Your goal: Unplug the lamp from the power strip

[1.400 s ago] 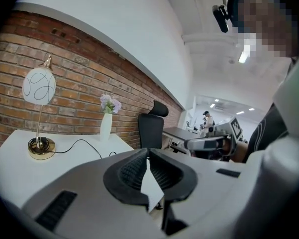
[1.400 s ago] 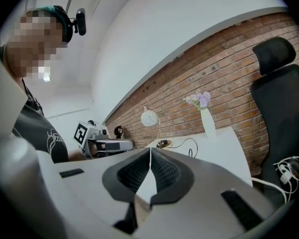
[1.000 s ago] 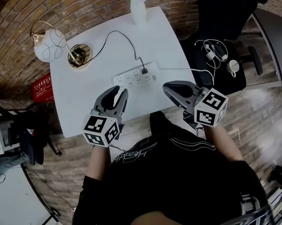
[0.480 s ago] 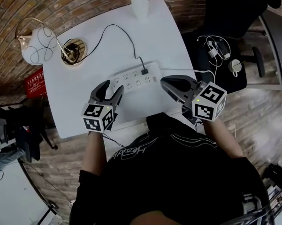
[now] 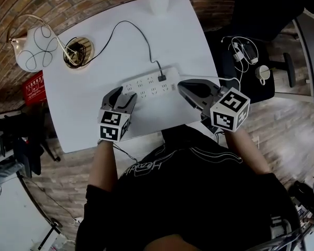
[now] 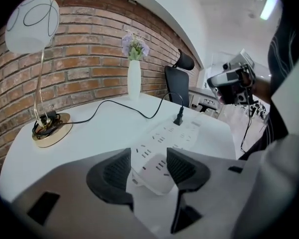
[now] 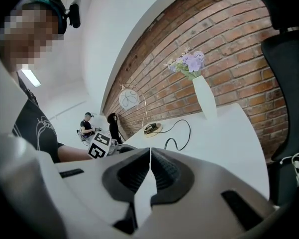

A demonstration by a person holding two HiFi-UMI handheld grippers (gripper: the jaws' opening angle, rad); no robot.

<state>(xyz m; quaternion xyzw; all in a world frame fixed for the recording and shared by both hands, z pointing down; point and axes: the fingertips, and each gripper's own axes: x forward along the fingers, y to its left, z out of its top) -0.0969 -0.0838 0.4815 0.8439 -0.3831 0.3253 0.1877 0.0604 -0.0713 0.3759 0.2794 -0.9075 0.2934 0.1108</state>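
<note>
Writing is scarce here. The cubes on both grippers carry only black-and-white square markers, and the pale print on the person's black shirt [image 5: 146, 169] cannot be read. A red box [image 5: 34, 88] beside the left edge of the table [image 5: 83, 124] bears white lettering, perhaps a label, too small to read. The strip [image 5: 149, 86] shows no brand I can make out.

The strip lies across the near half of the white table, with the lamp's black plug [image 5: 161, 78] seated in a socket near its right end. The cord [image 5: 129, 35] loops from the plug back to the lamp [image 5: 34, 50]. The lamp's gold base stands at the far left corner, and its white globe shade hangs out past the table's edge. A white vase [image 6: 134, 81] of lilac flowers stands at the far edge.

The left gripper [image 5: 124, 94] is low over the strip's left end and hides part of it from the head view. Its jaws have just been opening and stand wide — the strip's end lies between the pads, unpinched. The right gripper [image 5: 181, 84] sits just beside the strip's right end, near the plug, its jaws closed to a thin slit with nothing in them.

Right of the table, a black chair [image 5: 235, 90] holds a tangle of white cables.
</note>
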